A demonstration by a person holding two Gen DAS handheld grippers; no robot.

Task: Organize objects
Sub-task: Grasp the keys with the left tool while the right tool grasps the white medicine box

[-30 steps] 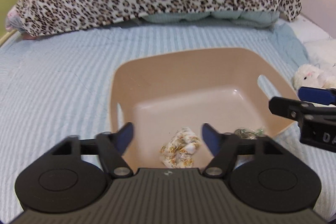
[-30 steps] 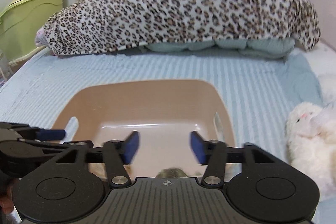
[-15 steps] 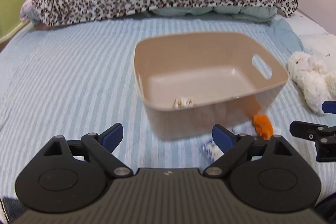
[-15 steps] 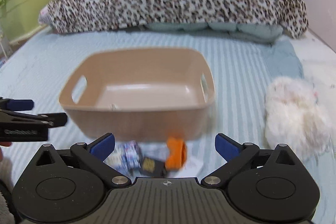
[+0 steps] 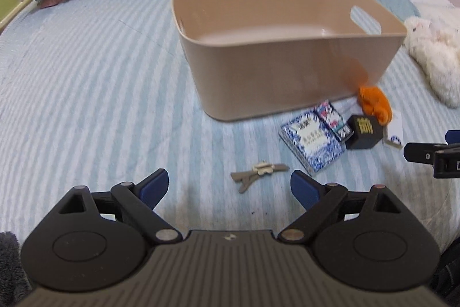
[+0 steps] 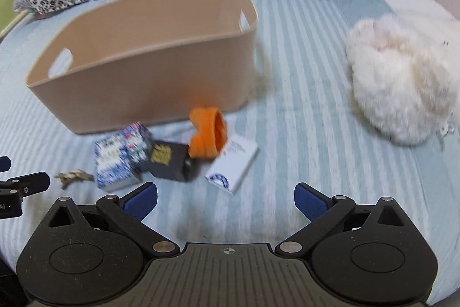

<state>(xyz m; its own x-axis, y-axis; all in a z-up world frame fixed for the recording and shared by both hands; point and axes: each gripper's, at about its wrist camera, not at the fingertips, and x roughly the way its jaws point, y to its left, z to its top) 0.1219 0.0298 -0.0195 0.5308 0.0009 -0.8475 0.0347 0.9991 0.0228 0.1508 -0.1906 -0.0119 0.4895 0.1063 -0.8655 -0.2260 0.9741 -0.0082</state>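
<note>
We judge the step in hand to be selecting the next loose item for the beige bin [image 5: 287, 76], which stands on the striped bedspread [image 5: 86, 91] at the far side of the clutter. The nearest candidate for the left gripper [image 5: 230, 186] is the tan hair clip [image 5: 256, 173], which lies flat just beyond the fingertips. To grip it well, we centre the fingers over its thicker middle, press lightly into the soft bedspread and close across its narrow width; a flat, thin item can slip out if pinched at a tip.

For the right gripper [image 6: 225, 197], the white card [image 6: 233, 163] lies nearest, with the black box [image 6: 172, 160], the orange fabric piece [image 6: 208, 134] and the blue patterned packets [image 6: 120, 160] bunched just beyond and to the left, near the bin's front wall. We advise taking the box or the orange piece first, since the card is partly under them. The white plush toy [image 6: 402, 82] lies well apart on the right.

Both grippers have their fingers spread wide. Neither holds or touches anything.
</note>
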